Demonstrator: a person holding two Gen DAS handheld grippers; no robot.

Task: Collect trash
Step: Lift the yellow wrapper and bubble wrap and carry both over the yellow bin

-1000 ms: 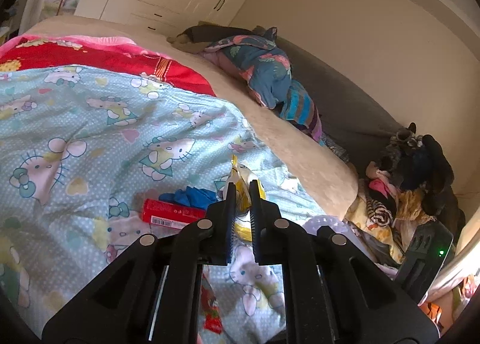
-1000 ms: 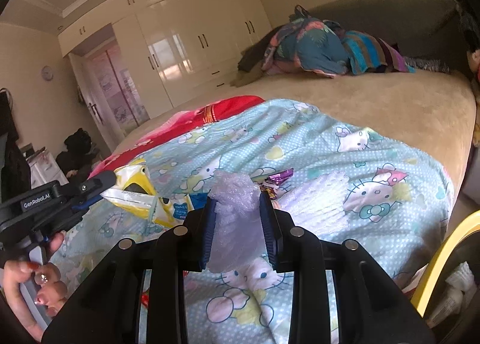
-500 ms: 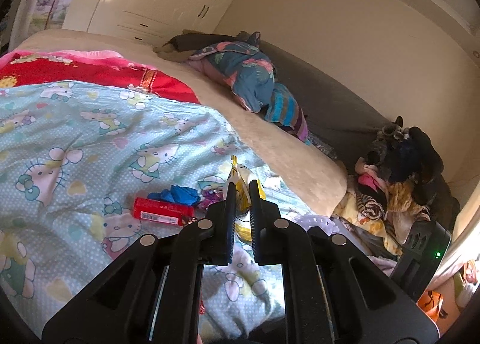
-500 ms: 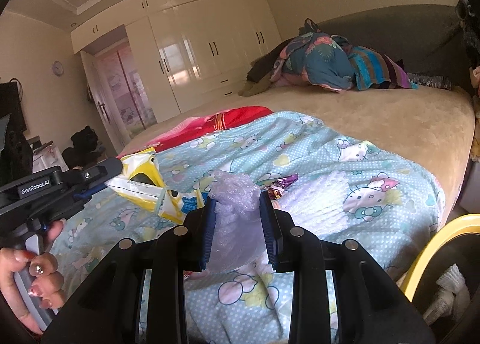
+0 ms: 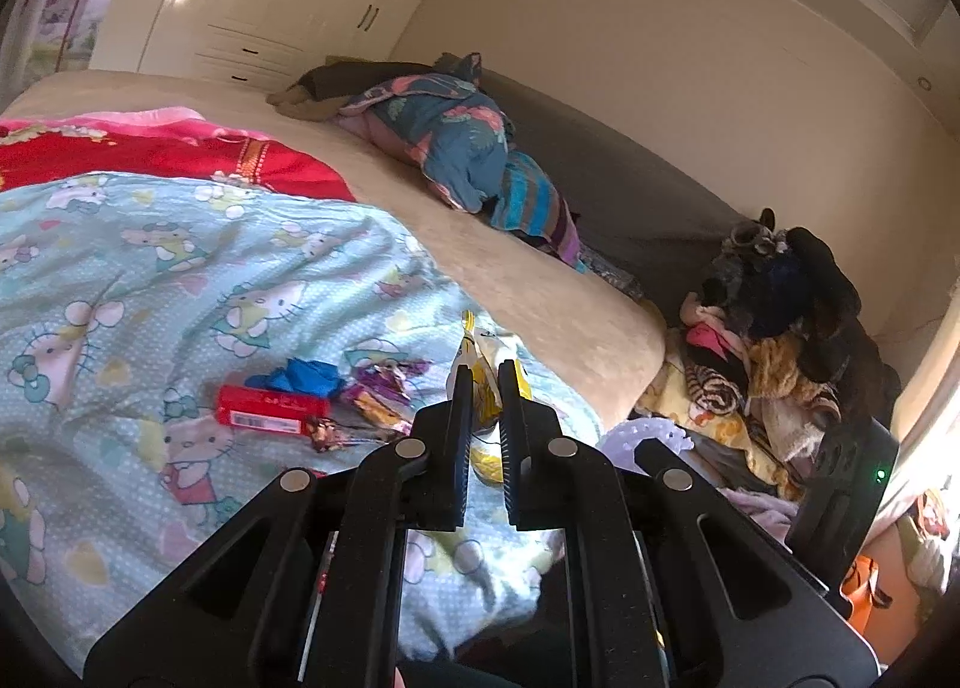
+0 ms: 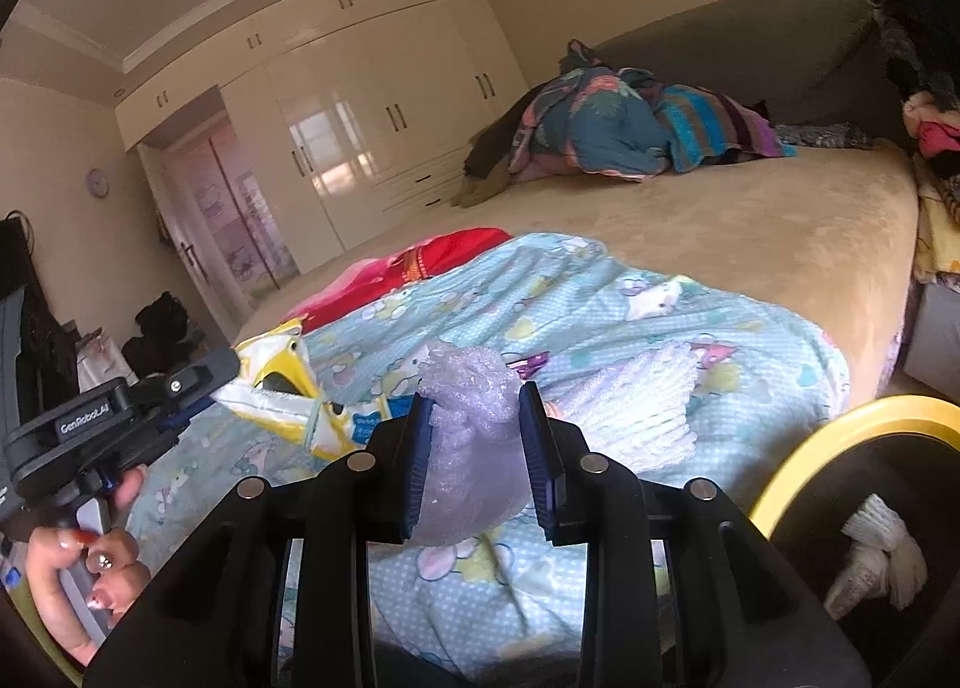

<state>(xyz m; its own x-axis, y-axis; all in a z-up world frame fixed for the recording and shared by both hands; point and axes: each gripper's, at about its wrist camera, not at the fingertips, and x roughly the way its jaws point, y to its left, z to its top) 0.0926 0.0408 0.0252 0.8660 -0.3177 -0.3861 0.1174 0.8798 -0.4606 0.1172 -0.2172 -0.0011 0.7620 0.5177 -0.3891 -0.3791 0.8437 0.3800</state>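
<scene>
Right gripper [image 6: 480, 436] clamps a wad of bubble wrap [image 6: 474, 448] between its fingers. Left gripper [image 5: 482, 388] is pinched tight on a yellow snack bag [image 5: 489, 364], above the blanket [image 5: 180, 268].

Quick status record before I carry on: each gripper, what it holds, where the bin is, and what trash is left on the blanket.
left gripper: shut on the yellow snack bag, lifted off the blanket
right gripper: shut on a wad of bubble wrap
bin: yellow rim, lower right of the right wrist view, crumpled white paper inside
trash left on blanket: red box, blue glove, purple wrappers, white foam sheet
</scene>
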